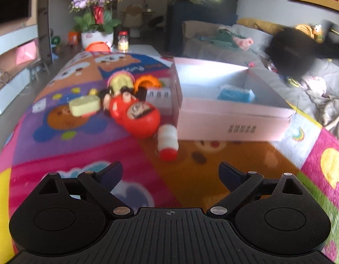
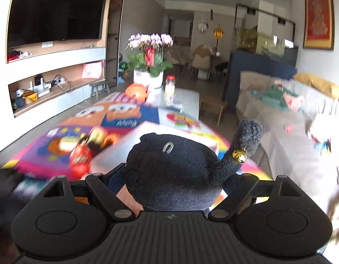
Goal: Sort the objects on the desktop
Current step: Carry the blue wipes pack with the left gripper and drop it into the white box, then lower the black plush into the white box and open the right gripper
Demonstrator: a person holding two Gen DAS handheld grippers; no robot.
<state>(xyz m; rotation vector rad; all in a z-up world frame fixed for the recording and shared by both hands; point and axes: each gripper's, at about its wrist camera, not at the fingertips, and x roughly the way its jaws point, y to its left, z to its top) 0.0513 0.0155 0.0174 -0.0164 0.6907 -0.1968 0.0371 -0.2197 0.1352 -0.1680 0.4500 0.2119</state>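
My left gripper (image 1: 170, 169) hangs open over the colourful mat (image 1: 70, 154), with nothing between its fingers. Just ahead of it lies a white bottle with a red cap (image 1: 168, 142). Behind the bottle are a red daruma doll (image 1: 136, 114), a pale green block (image 1: 84, 106) and an orange ring (image 1: 147, 82). To the right stands an open pink box (image 1: 233, 118) with a blue packet (image 1: 236, 93) inside. My right gripper (image 2: 173, 176) is shut on a black plush toy (image 2: 176, 160), whose tail carries a gold bell (image 2: 238, 155). The same plush (image 1: 294, 50) shows blurred beyond the box.
A potted orchid (image 1: 96, 37), a jar with a red lid (image 1: 123, 40) and an orange object (image 1: 96, 46) stand at the table's far end. A cluttered sofa (image 1: 213, 44) runs along the right. A TV wall with shelves (image 2: 57, 11) is on the left.
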